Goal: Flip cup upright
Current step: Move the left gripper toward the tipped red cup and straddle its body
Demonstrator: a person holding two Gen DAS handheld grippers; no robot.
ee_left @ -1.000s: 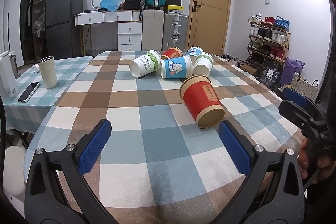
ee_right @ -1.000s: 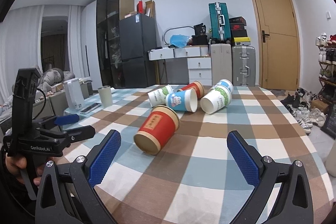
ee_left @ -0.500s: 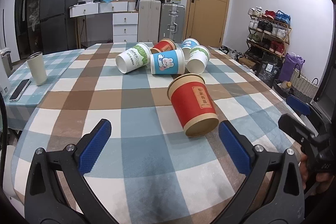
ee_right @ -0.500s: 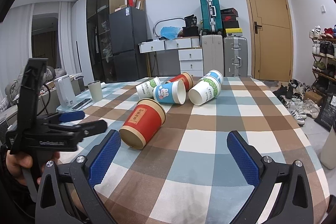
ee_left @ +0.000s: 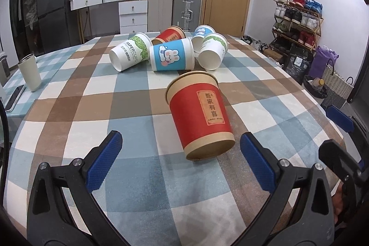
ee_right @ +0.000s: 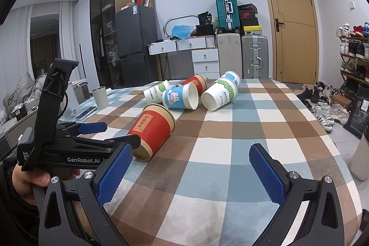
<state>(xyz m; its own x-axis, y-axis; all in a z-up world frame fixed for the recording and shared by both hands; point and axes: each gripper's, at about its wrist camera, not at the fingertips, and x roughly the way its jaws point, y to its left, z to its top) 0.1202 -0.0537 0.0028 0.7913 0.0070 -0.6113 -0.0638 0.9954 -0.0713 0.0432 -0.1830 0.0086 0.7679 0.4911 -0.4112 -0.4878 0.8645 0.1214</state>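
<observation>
A red paper cup with a kraft rim lies on its side on the checked tablecloth, its base toward me and its mouth facing away. My left gripper is open, and the cup's base sits just ahead, between the fingers and nearer the right one. The cup also shows in the right wrist view, left of centre. My right gripper is open and empty, to the right of the cup. The left gripper shows there beside the cup's base.
Several more paper cups lie on their sides in a cluster farther back: a blue rabbit cup, a white-green cup, another white-green cup. A beige tumbler and a phone sit at the left. The table edge runs along the right.
My left gripper has moved forward toward the red cup, which now sits closer between the fingers. The right gripper has moved closer to the table too. The cups have not moved.
</observation>
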